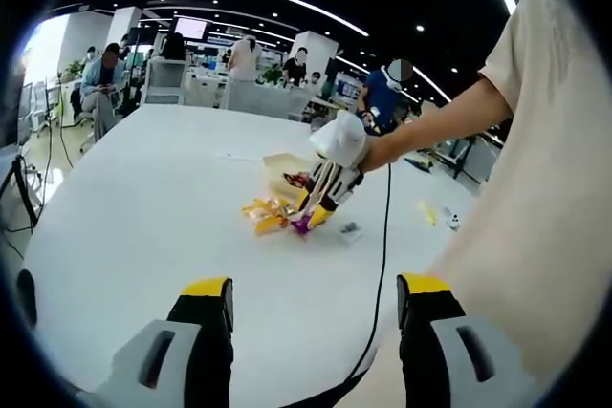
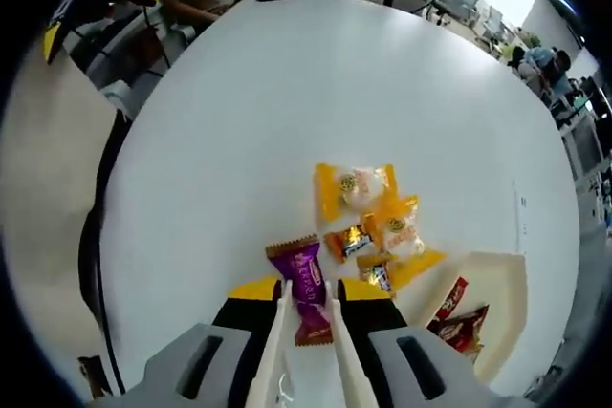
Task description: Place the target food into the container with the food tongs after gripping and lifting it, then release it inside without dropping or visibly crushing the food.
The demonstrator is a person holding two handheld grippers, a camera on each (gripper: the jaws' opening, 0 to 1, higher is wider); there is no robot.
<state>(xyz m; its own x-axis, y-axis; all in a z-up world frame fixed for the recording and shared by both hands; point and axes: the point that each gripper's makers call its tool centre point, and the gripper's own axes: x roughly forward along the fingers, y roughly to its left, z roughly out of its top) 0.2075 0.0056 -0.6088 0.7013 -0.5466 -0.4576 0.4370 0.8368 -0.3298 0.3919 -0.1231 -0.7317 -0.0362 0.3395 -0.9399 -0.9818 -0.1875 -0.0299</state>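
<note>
Tongs [image 2: 304, 346] sit between the jaws of my right gripper [image 2: 306, 305], and their two white arms are pressed together on a purple candy wrapper [image 2: 305, 291]. I judge the wrapper is clamped at its near half, while its far end sticks out over the white table [image 2: 287, 102]. Whether it is already lifted off the surface, I cannot tell.

Just to the right of it lie the other snacks: two yellow packs with a round pastry inside [image 2: 356, 188], and small orange candies [image 2: 349, 241]. Further right stands the pale container [image 2: 497, 284], which already holds some red packets [image 2: 457, 317].

In the left gripper view I see my left gripper [image 1: 316, 298] with its jaws wide apart and nothing between them, hanging over the near part of the table, well away from the snacks.

So the gripping seems done. What remains is the lift, the carry to the right over the container, and a soft release inside.
</note>
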